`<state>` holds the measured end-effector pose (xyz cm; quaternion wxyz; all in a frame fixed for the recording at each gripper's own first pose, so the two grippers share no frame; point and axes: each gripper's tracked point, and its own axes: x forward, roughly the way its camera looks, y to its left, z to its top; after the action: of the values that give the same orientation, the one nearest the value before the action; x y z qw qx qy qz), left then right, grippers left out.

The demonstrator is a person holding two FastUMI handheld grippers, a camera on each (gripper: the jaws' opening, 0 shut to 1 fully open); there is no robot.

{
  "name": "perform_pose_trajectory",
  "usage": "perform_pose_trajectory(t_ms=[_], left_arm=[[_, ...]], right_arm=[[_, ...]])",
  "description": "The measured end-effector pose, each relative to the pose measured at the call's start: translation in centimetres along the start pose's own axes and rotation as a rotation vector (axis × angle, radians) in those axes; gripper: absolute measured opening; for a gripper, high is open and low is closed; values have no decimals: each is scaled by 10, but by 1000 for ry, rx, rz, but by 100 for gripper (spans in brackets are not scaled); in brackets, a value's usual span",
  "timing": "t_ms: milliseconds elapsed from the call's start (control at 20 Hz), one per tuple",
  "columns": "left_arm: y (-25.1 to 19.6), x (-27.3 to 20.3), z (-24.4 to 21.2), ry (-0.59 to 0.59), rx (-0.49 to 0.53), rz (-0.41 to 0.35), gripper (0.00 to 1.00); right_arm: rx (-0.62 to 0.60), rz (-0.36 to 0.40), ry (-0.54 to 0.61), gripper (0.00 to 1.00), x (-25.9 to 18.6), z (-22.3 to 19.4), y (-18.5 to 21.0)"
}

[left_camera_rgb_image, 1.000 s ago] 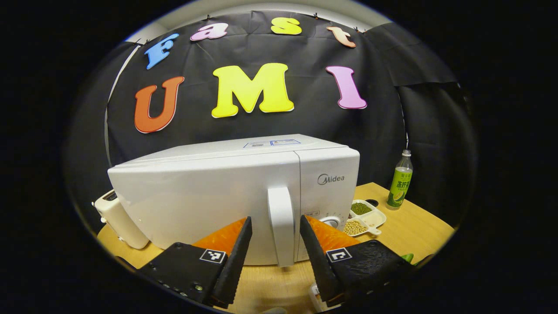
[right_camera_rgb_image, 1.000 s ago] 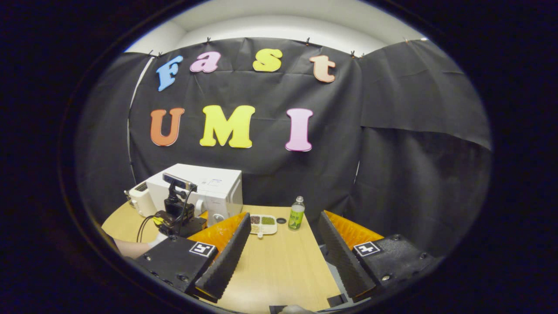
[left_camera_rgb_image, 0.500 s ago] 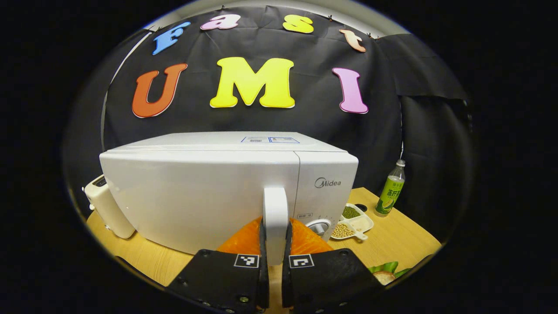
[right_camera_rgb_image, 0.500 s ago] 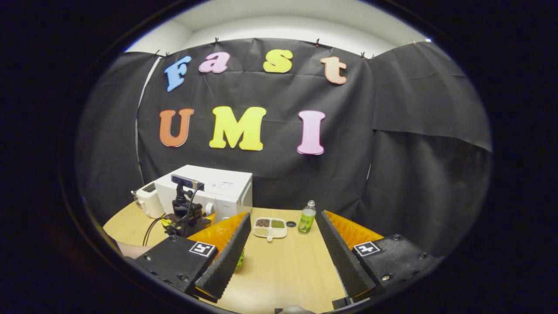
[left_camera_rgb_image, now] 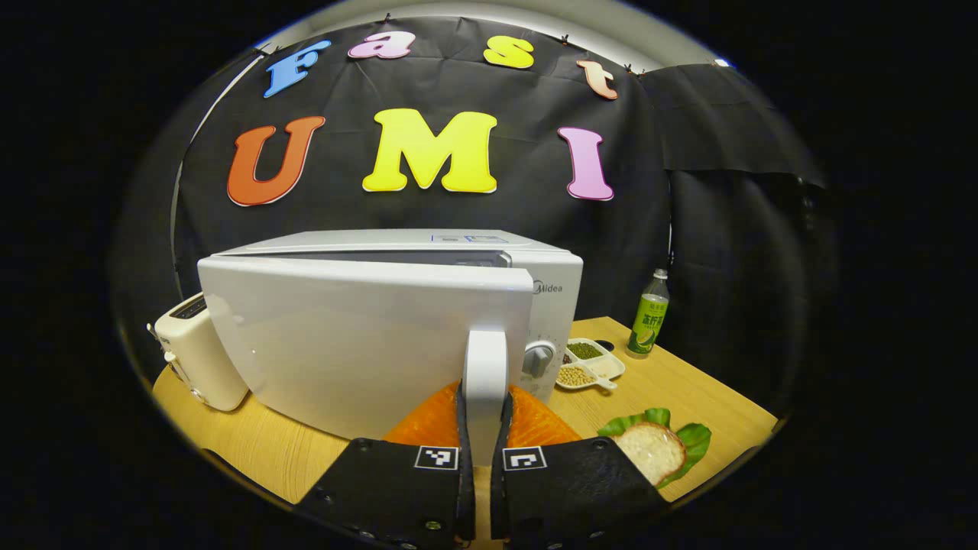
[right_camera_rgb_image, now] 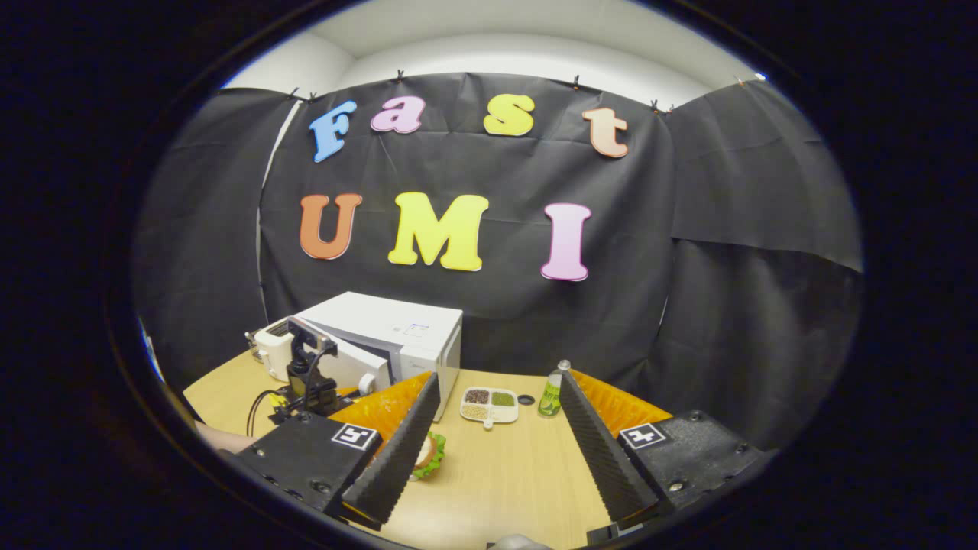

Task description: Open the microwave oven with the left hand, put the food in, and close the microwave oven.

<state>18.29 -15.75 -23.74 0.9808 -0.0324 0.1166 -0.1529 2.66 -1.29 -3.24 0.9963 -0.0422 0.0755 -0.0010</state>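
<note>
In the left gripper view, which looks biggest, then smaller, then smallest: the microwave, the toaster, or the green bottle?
1. Microwave, much the biggest.
2. Toaster.
3. Green bottle, though it stands farther back, so it looks smaller.

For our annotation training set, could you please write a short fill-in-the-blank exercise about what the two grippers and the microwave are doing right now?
1. The left gripper is shut on the door's ____.
2. The microwave door stands slightly ____.
3. The right gripper has its fingers ____, holding nothing.
4. The bread on a lettuce leaf lies on the ____, outside the microwave.

Missing words: handle; open; open; table
</note>
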Motion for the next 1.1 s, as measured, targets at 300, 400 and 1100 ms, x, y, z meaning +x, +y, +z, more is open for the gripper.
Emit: perform_pose_trajectory(t_ms=[300, 400, 1100], left_arm=[[19, -62, -18, 32, 27, 30, 14], [38, -81, -21, 35, 62, 86, 21], [132, -188, -38, 80, 52, 307, 95]], right_arm=[[3, 87, -3, 92, -9, -8, 32], [-7, 107, -13, 92, -14, -8, 42], [-11, 219, -2, 92, -36, -27, 86]])
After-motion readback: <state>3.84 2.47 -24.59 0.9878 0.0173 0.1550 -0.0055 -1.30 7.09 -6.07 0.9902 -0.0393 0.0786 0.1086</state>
